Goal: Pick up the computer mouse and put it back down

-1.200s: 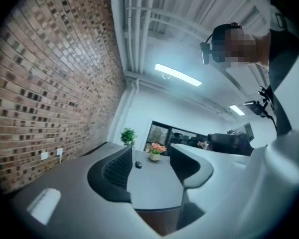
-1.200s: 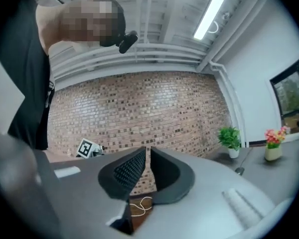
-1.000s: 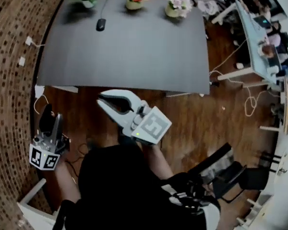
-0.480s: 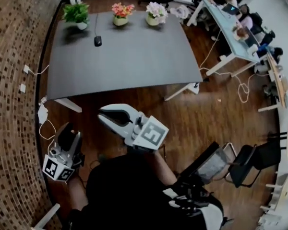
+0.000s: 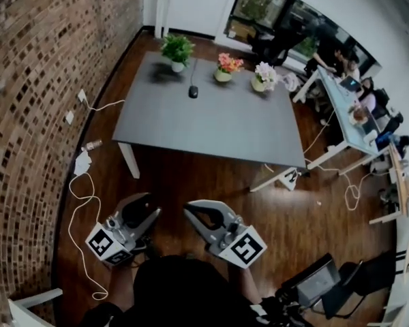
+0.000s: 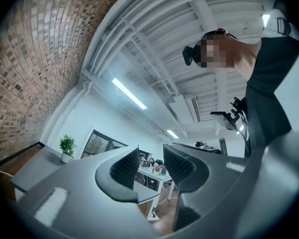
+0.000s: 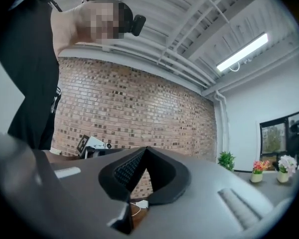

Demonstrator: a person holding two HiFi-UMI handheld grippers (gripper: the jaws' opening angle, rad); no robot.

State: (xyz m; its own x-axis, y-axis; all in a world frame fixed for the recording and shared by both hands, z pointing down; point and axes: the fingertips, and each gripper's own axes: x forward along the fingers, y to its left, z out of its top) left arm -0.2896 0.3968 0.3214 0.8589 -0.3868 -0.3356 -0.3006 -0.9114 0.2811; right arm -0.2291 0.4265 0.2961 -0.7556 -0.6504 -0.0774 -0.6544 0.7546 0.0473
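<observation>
The black computer mouse [image 5: 193, 91] lies near the far edge of the grey table [image 5: 204, 125], its cable running away between the plant pots. Both grippers hang over the wooden floor, well short of the table. My left gripper [image 5: 144, 208] [image 6: 150, 158] points slightly upward, and its jaws are closing with a clear gap and nothing between them. My right gripper [image 5: 193, 212] [image 7: 146, 152] is level, its tips meet, and it holds nothing. The mouse does not show in either gripper view.
Three pots stand along the table's far edge: a green plant [image 5: 177, 48], orange flowers [image 5: 225, 65], white flowers [image 5: 264, 75]. A brick wall [image 5: 41, 80] runs along the left, with a white cable and adapter [image 5: 82, 162] on the floor. Desks with people [image 5: 351, 104] and chairs [image 5: 320, 281] lie to the right.
The head view has drawn back, so the table now looks smaller and farther off. Both grippers sit lower in the frame and closer together. The left jaws have narrowed.
</observation>
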